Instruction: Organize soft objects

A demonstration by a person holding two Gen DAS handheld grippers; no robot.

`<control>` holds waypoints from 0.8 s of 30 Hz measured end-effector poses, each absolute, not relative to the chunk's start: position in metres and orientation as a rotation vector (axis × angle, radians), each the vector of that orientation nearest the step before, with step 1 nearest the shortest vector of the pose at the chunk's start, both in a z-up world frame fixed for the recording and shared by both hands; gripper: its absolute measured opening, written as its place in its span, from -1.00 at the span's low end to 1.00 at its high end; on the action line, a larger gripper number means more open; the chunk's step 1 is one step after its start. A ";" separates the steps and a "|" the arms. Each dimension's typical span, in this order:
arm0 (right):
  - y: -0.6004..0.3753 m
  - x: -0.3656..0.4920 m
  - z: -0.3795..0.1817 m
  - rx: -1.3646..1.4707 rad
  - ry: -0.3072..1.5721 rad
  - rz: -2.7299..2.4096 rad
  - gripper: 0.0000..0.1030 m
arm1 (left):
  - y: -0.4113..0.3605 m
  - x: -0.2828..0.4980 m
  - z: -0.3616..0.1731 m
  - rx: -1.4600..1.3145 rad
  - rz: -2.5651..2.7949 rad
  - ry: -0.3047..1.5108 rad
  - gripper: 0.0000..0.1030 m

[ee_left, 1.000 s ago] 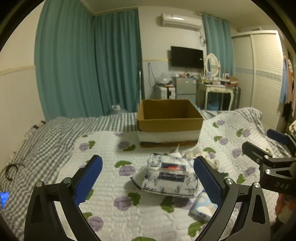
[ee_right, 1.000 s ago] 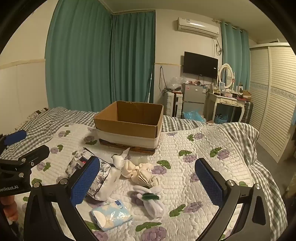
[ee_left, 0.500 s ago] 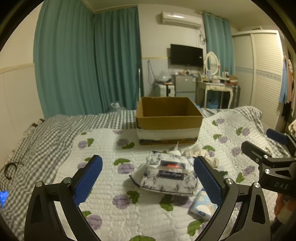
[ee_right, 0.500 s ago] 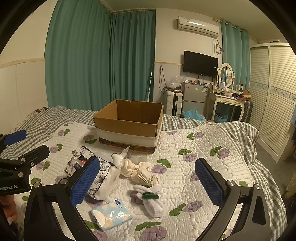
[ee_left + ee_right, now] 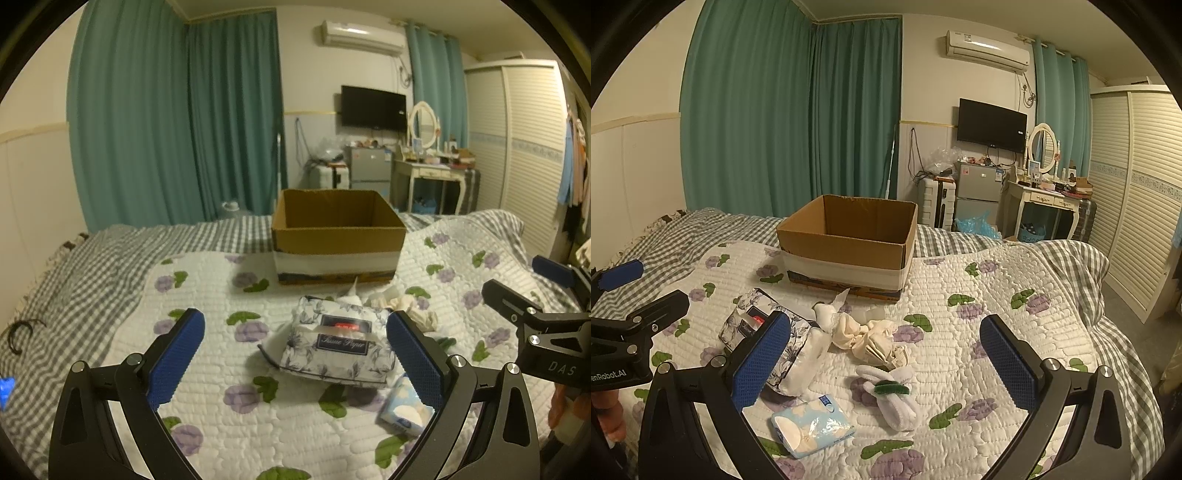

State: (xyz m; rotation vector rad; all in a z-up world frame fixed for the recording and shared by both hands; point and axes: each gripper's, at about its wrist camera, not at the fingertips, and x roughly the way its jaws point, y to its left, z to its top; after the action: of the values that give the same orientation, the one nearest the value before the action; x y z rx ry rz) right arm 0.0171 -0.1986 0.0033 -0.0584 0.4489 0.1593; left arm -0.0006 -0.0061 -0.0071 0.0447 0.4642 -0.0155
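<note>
An open cardboard box [image 5: 338, 236] [image 5: 849, 243] stands on the bed. In front of it lie a floral tissue pack [image 5: 338, 345] [image 5: 764, 328], a small blue tissue packet [image 5: 404, 406] [image 5: 812, 424], a cream bundled cloth [image 5: 868, 336] [image 5: 410, 308] and a white rolled sock with a green band [image 5: 894, 391]. My left gripper [image 5: 291, 358] is open and empty, hovering before the floral pack. My right gripper [image 5: 886, 365] is open and empty above the sock and cloth.
The bed has a white quilt with purple flowers [image 5: 979, 332] over grey checked bedding [image 5: 92, 273]. Teal curtains, a dressing table [image 5: 1045, 195], a small fridge and a wardrobe stand beyond the bed. A black hair tie [image 5: 22, 334] lies at the left.
The left gripper has eased slightly toward the floral tissue pack and box. The right gripper has barely shifted. Both stay open.
</note>
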 end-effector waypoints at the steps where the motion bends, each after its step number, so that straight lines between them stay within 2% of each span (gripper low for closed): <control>1: -0.198 0.017 0.003 -0.059 0.449 0.159 1.00 | -0.006 -0.001 -0.008 0.044 -0.014 0.464 0.96; 24: -0.197 0.014 0.000 -0.074 0.456 0.159 1.00 | -0.007 -0.002 -0.011 0.048 -0.016 0.473 0.96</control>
State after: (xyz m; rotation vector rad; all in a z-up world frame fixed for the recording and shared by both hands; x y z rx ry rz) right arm 0.0142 -0.1971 -0.0001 -0.0744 0.4559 0.1587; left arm -0.0019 -0.0068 -0.0111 0.0477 0.4728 -0.0165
